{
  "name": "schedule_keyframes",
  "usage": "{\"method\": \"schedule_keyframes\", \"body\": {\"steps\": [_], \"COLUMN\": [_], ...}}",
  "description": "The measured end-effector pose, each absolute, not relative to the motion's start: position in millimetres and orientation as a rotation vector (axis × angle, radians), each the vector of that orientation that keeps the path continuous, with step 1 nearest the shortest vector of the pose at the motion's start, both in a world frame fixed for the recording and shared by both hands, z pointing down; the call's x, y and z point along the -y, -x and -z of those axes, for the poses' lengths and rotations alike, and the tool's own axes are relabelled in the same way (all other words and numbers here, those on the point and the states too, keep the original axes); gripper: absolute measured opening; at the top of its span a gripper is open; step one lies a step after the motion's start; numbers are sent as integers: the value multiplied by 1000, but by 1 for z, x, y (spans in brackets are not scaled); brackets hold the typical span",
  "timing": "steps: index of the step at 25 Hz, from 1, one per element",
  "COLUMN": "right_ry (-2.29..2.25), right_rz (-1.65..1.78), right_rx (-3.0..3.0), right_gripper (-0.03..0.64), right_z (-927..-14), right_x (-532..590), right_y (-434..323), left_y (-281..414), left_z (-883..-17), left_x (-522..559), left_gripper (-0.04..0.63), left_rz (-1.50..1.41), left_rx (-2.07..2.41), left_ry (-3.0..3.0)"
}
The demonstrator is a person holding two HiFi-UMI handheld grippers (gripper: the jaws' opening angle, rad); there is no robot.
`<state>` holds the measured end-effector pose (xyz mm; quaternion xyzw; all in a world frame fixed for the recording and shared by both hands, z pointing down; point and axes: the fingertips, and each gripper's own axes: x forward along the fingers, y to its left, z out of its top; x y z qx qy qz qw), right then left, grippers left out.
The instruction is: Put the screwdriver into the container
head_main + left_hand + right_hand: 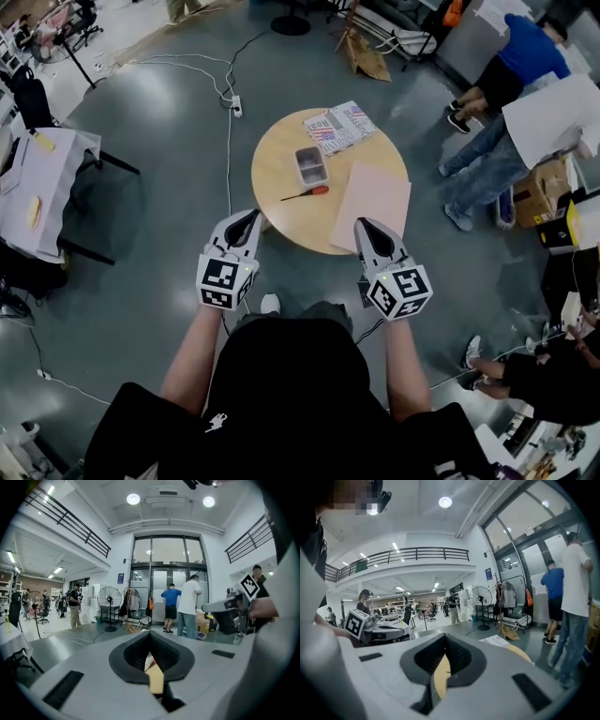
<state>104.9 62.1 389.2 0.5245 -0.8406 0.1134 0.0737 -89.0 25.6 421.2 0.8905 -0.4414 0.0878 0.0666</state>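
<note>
Tan table: one screwdriver, one container; left gripper, right gripper, jaws closed empty.

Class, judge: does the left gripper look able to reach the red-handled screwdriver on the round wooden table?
Probably yes: the red-handled screwdriver lies uncovered on the round wooden table, nothing between it and the left gripper; its shut tongs must open first.

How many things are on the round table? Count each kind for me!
screwdriver: 1
container: 1
magazine: 1
pink sheet: 1
Total: 4
</note>
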Motion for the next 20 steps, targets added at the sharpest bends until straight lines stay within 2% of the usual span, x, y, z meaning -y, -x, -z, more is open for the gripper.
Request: {"method": "schedule_keyframes", "body": {"steps": [11,20], "right_ry": [-1508,-1292], "right_rz": [-355,-336], "right_rx": [2465,2472], "right_gripper": [2,2], "right_z": [-424,-475], "right_x": [-35,28], "right_y": [-99,-117], "left_y": [97,82], "left_z": [-445,-456], "left_x": [-19,27], "left_gripper": [3,3], "left_rz": [-279,-359], "left_rx": [1336,1435], "left_ry": [-2626,-2549]}}
